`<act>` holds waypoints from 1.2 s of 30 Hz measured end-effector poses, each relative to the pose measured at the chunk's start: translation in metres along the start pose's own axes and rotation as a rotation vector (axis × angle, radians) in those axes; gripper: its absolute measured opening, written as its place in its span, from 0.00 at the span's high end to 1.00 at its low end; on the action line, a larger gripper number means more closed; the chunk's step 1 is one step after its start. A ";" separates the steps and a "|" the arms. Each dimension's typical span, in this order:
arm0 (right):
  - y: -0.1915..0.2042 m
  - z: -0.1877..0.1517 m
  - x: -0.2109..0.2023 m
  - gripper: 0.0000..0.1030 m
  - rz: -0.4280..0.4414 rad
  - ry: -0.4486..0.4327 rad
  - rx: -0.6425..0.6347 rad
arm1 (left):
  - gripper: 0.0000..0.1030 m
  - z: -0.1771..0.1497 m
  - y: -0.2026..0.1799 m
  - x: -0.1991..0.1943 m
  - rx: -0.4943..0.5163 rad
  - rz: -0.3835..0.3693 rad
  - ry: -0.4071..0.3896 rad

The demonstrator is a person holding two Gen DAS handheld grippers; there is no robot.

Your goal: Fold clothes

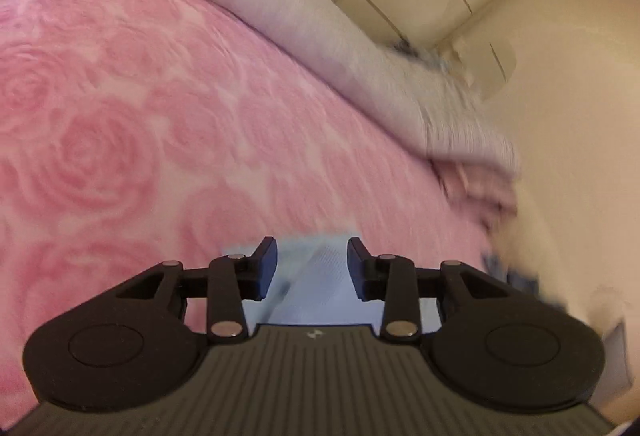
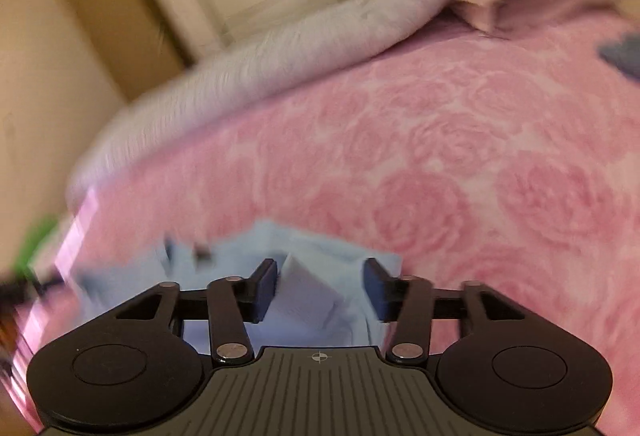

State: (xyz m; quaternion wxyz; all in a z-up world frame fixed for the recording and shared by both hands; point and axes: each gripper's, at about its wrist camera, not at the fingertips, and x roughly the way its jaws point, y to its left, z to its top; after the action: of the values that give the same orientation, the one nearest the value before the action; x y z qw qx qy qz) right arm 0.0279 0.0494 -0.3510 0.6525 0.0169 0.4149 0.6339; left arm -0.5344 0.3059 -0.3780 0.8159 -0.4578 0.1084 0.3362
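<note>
A pale blue garment (image 1: 316,276) lies on a bed's pink rose-patterned bedspread (image 1: 120,140), at its near edge. Above it, the left gripper (image 1: 312,260) hangs released, pads apart, cloth showing in the gap but not pinched. The right gripper (image 2: 320,278) is likewise released over the rumpled blue garment (image 2: 304,296), jaws wide. Beyond the bedspread, along its far edge, runs a white ribbed blanket (image 2: 320,36); everything is motion-blurred.
</note>
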 end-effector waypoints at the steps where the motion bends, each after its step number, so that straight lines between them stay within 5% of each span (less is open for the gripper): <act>1: -0.008 0.005 -0.003 0.47 0.024 -0.033 0.074 | 0.69 0.002 -0.003 0.002 0.020 -0.001 0.013; 4: -0.009 0.017 -0.010 0.47 0.039 -0.057 0.064 | 0.68 -0.002 -0.015 0.010 0.095 -0.011 0.077; 8: -0.004 0.016 -0.004 0.47 0.025 0.060 -0.089 | 0.68 -0.017 -0.018 0.023 0.211 0.044 0.149; 13: -0.004 -0.003 0.018 0.47 -0.003 0.193 -0.182 | 0.68 -0.031 -0.008 0.040 0.213 0.055 0.211; 19: -0.010 -0.018 0.042 0.47 0.009 0.247 -0.198 | 0.77 -0.036 -0.006 0.053 0.246 0.049 0.246; 23: -0.012 -0.017 0.042 0.61 0.002 0.252 -0.192 | 0.84 -0.039 -0.011 0.053 0.298 0.061 0.251; 28: -0.010 -0.005 0.014 0.61 0.070 0.161 -0.149 | 0.85 -0.037 -0.009 0.045 0.266 0.033 0.232; 36: -0.019 -0.008 0.050 0.62 0.042 0.241 -0.108 | 0.83 -0.036 0.004 0.051 0.165 0.015 0.238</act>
State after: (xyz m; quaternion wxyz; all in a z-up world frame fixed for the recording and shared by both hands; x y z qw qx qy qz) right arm 0.0312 0.0835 -0.3921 0.5842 -0.0860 0.4551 0.6664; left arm -0.4939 0.3007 -0.4255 0.8296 -0.4252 0.2350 0.2753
